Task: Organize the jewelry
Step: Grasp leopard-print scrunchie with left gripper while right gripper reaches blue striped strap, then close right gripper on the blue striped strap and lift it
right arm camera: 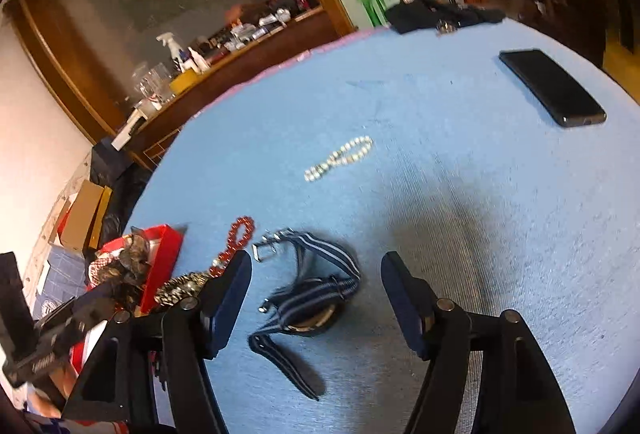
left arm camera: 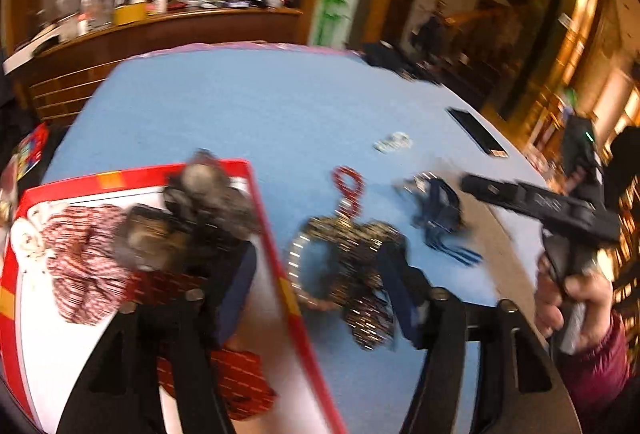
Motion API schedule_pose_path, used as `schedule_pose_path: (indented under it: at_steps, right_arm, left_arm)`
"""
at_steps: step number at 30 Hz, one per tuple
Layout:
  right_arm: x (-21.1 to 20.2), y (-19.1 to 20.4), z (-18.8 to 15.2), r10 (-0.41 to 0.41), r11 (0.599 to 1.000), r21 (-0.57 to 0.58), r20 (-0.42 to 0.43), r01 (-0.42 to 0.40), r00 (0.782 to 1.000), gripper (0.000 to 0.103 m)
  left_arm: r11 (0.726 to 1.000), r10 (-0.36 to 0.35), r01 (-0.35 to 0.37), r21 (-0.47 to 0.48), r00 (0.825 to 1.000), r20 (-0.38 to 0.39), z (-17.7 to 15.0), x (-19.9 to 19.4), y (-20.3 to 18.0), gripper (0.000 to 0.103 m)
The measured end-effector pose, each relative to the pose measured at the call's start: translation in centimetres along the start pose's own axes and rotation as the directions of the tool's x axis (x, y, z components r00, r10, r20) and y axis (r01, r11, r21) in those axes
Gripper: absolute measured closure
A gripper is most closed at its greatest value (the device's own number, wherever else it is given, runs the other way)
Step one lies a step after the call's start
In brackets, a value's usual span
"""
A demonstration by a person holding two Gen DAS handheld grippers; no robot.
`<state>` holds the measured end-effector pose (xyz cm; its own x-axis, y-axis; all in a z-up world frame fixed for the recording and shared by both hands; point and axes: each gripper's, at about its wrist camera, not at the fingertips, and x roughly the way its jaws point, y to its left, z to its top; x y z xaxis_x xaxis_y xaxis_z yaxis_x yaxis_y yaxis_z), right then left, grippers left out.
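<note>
A red-rimmed box (left arm camera: 276, 262) on the blue table holds red-white scrunchies (left arm camera: 84, 258) and a dark furry scrunchie (left arm camera: 212, 202). My left gripper (left arm camera: 320, 274) is open, one finger over the box, the other over a black-gold sequin band (left arm camera: 352, 254) lying just right of the box. A red bead bracelet (left arm camera: 350, 190) lies beyond it. My right gripper (right arm camera: 316, 290) is open and hovers around a navy striped watch strap (right arm camera: 316, 286). A pearl bracelet (right arm camera: 340, 158) lies farther out. The right gripper also shows in the left wrist view (left arm camera: 472, 186).
A black phone (right arm camera: 552, 86) lies at the table's far right. Dark items (right arm camera: 436, 14) sit at the far edge. A cluttered wooden counter (right arm camera: 224, 46) stands behind. Cardboard boxes (right arm camera: 84, 214) are on the floor to the left.
</note>
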<state>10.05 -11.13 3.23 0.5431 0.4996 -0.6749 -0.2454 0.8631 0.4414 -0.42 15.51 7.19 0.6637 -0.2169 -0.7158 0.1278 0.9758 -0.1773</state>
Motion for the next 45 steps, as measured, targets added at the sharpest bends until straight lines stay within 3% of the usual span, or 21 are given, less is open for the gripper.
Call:
schedule_pose_path:
  at_steps: [5,8,16,19,23,25,27,32,36,41,45]
  right_arm:
    - [0.6,0.7,-0.5,-0.005,0.999,-0.041,-0.027,0.003,1.0,0.026]
    - [0.9,1.1,-0.8,-0.023,0.997,-0.072,-0.035,0.021,0.999,0.026]
    - [0.6,0.9,-0.7,-0.022,0.997,-0.069,-0.018,0.021,1.0,0.026]
    - [0.7,0.9,-0.5,-0.014,0.998,-0.063,-0.019,0.012,1.0,0.026]
    - [0.4,1.1,-0.5,-0.003,0.998,-0.063,-0.011,0.003,1.0,0.026]
    - [0.2,1.1,-0.4,0.001,0.998,-0.062,-0.006,-0.001,1.0,0.026]
    - [0.2,1.2,-0.4,0.002,0.998,-0.06,-0.006,-0.002,1.0,0.026]
    - [0.2,1.0,-0.3,0.003,0.999,-0.048,-0.008,-0.004,1.0,0.026]
    - [0.2,1.0,-0.2,-0.003,0.999,-0.044,-0.007,0.003,1.0,0.026]
    - [0.6,0.9,-0.1,-0.019,0.999,-0.043,-0.019,0.018,1.0,0.022]
    - [1.1,1.1,-0.3,-0.039,0.998,-0.059,-0.039,0.037,0.998,0.021]
  left_arm:
    - [0.994,0.015,-0.013,0.112,1.0,-0.014,-0.8,0.6,-3.2,0.031]
    - [0.994,0.036,-0.03,0.1,0.998,-0.052,-0.3,1.8,-3.6,0.031]
    - [0.996,-0.014,-0.002,-0.094,0.986,-0.168,2.8,5.6,-2.1,0.033]
    - [0.981,-0.052,0.01,-0.192,0.975,-0.214,3.2,7.2,-1.0,0.051]
    - [0.953,-0.113,0.037,-0.301,0.965,-0.239,3.2,9.0,0.3,0.058]
    - [0.945,-0.121,0.043,-0.323,0.967,-0.224,3.2,9.2,0.6,0.069]
    - [0.942,-0.139,0.066,-0.329,0.969,-0.204,3.2,9.1,0.6,0.092]
    - [0.946,-0.159,0.108,-0.305,0.976,-0.148,3.2,8.4,0.2,0.093]
    - [0.956,-0.158,0.137,-0.261,0.986,-0.061,3.5,6.1,-0.4,0.093]
    - [0.976,-0.085,0.093,-0.198,0.995,0.049,4.1,3.2,-1.0,0.093]
    - [0.979,-0.066,0.08,-0.186,0.995,0.079,4.4,2.4,-1.1,0.093]
